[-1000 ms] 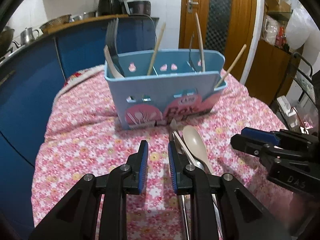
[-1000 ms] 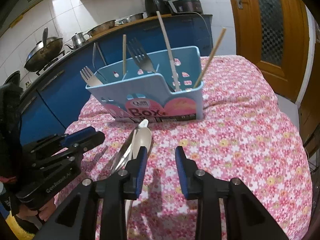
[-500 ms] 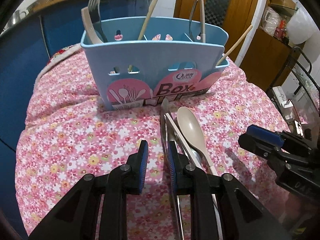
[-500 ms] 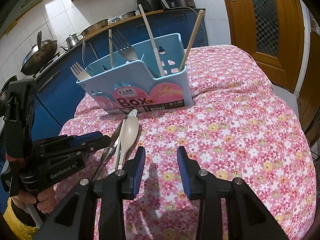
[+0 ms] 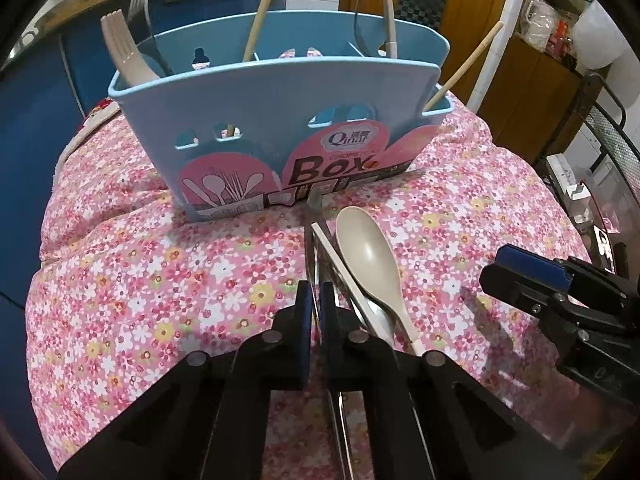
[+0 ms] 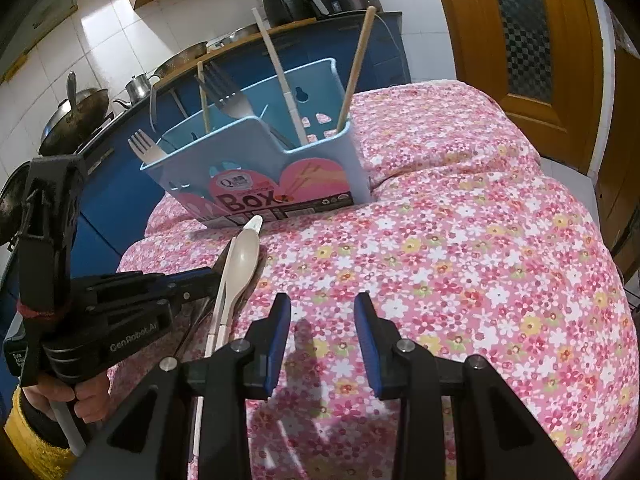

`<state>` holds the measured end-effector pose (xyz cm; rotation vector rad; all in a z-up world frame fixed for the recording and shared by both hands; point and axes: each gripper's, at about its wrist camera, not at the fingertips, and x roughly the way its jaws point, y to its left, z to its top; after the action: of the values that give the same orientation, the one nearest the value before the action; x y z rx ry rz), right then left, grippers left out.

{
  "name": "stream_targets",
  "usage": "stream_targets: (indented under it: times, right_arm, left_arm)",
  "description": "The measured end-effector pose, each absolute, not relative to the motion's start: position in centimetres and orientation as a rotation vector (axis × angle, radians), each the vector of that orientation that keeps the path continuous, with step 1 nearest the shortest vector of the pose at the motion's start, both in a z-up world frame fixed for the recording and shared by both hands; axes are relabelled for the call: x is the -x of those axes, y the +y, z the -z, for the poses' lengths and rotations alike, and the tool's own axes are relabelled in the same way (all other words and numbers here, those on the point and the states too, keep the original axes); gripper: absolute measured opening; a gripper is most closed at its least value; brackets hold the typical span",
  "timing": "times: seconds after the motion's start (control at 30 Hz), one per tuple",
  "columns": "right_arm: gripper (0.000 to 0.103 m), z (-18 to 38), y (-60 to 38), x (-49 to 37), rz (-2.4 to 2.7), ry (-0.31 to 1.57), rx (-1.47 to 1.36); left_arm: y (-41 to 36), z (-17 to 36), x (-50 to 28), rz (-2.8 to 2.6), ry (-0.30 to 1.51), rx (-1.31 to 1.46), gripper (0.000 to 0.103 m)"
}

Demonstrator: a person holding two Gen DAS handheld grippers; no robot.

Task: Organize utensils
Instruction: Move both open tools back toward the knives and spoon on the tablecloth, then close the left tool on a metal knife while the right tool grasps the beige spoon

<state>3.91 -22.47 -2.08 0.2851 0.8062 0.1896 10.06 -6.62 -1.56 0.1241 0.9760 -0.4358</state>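
A light blue utensil box (image 5: 288, 140) stands on the pink flowered cloth (image 5: 140, 280) and holds forks and chopsticks; it also shows in the right wrist view (image 6: 260, 168). In front of it lie a beige spoon (image 5: 368, 264), a white chopstick (image 5: 340, 268) and a metal knife (image 5: 314, 248). My left gripper (image 5: 314, 312) is shut on the metal knife, low over the cloth. My right gripper (image 6: 322, 320) is open and empty, to the right of the spoon (image 6: 240, 264). The left gripper (image 6: 212, 276) shows at the left in the right wrist view.
A blue kitchen counter (image 6: 120, 152) with pots and appliances runs behind the table. A wooden door (image 6: 520, 32) is at the back right. A shelf and a wire rack (image 5: 600, 140) stand to the right of the table.
My left gripper has moved forward and down onto the knife and its jaws have closed on it. My right gripper has stayed open and shifted slightly.
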Motion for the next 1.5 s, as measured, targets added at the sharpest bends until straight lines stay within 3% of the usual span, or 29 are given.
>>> stream_targets:
  times: [0.67,0.97,1.07,1.5]
  right_arm:
    - [0.036,1.8,-18.8,-5.0,-0.343,0.907,-0.256]
    - [0.024,2.4,-17.3,-6.3,-0.395,0.987,-0.244]
    - [0.012,2.6,-17.1,-6.9,-0.412,1.01,-0.249]
    - [0.009,1.9,-17.7,-7.3,-0.374,1.07,-0.148]
  left_arm:
    - [0.5,1.4,-8.3,0.241,0.951,0.037,0.0]
    - [0.8,2.0,-8.1,0.258,0.963,0.042,0.0]
    - [0.8,2.1,-8.2,0.26,0.965,0.035,0.0]
    - [0.8,1.9,-9.3,0.334,1.087,-0.006,0.002]
